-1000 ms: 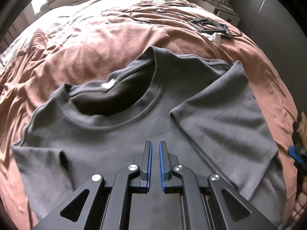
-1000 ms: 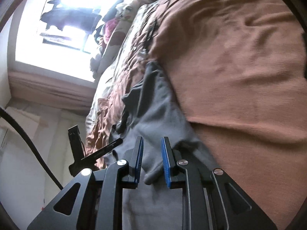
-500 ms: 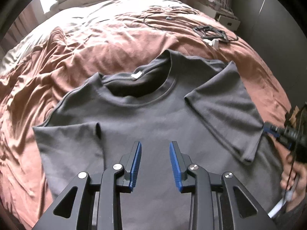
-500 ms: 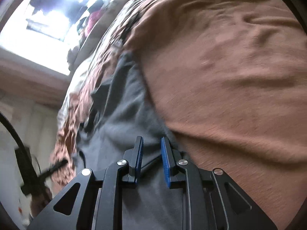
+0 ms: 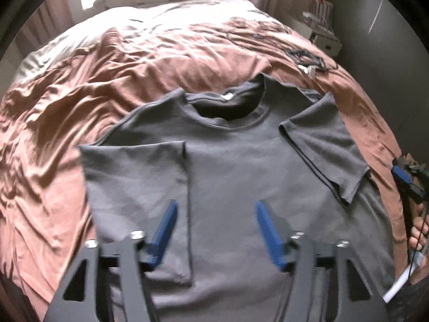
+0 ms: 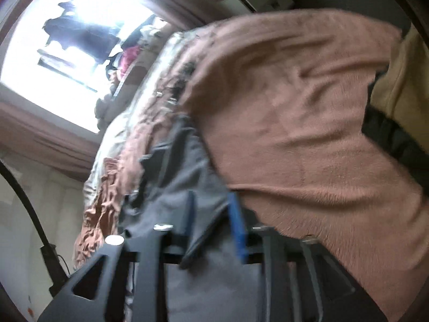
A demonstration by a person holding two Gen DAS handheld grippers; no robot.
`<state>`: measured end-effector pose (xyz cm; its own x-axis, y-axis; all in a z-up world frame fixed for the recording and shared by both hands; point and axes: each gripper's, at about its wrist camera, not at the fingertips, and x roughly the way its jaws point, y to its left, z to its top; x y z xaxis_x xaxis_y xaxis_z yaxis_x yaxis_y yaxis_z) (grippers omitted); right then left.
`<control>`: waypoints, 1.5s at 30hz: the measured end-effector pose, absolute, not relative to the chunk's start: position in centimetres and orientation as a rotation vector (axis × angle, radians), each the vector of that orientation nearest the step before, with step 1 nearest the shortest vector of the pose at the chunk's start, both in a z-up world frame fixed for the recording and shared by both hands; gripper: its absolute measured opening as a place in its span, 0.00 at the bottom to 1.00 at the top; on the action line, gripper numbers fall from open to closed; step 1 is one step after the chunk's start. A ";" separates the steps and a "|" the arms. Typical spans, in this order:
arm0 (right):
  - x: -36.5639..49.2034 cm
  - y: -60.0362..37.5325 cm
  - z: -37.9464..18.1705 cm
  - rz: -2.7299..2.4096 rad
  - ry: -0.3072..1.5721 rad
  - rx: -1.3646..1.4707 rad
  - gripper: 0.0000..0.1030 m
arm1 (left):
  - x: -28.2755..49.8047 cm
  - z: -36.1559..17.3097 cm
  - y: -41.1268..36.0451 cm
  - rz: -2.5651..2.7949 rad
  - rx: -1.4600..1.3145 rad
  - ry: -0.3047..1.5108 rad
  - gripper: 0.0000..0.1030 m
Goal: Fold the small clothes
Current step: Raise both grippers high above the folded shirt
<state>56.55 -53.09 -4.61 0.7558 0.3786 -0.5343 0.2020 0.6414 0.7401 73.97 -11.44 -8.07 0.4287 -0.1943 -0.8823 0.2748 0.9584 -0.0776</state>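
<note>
Flat on the brown bedspread (image 5: pixel 80 86), the grey T-shirt (image 5: pixel 241 177) lies below the left gripper (image 5: pixel 215 230), both sleeves folded inward. Compared with a second ago, the shirt looks farther off. Both grippers' jaws are opening, empty; right gripper (image 6: pixel 213 222) hovers blurred over the shirt's edge.

A dark grey cotton T-shirt (image 5: pixel 236 177) is spread flat on the rumpled brown bedspread (image 5: pixel 80 102), right under and ahead of the left gripper (image 5: pixel 215 230), whose jaws are opening with nothing held between them. Both sleeves are folded in over the body, one either side of the jaws. Black cables (image 5: pixel 308 55) are left further ahead, off to the right, past the collar.
</note>
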 end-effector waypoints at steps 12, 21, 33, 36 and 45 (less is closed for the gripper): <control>47.9 -46.1 6.2 0.168 0.706 0.573 1.00 | 68.4 -2.9 -2.8 -0.257 -0.058 1.027 0.86; 41.7 -43.4 13.5 0.177 0.729 0.406 1.00 | 63.0 3.1 2.3 -0.236 -0.120 0.931 0.92; 33.9 -43.3 17.3 0.184 0.741 0.264 1.00 | 53.0 10.4 6.6 -0.252 -0.120 0.798 0.94; 31.9 -43.4 17.9 0.190 0.740 0.234 1.00 | 50.5 11.5 7.6 -0.250 -0.119 0.772 0.94; 25.1 -44.3 18.1 0.049 0.658 0.145 1.00 | 41.8 12.6 7.5 -0.287 -0.057 0.658 1.00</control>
<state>25.10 -44.30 18.13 0.7906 0.0916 -0.6054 0.0000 0.9888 0.1495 41.78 7.54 12.58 0.7529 -0.2810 -0.5951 0.2449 0.9589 -0.1430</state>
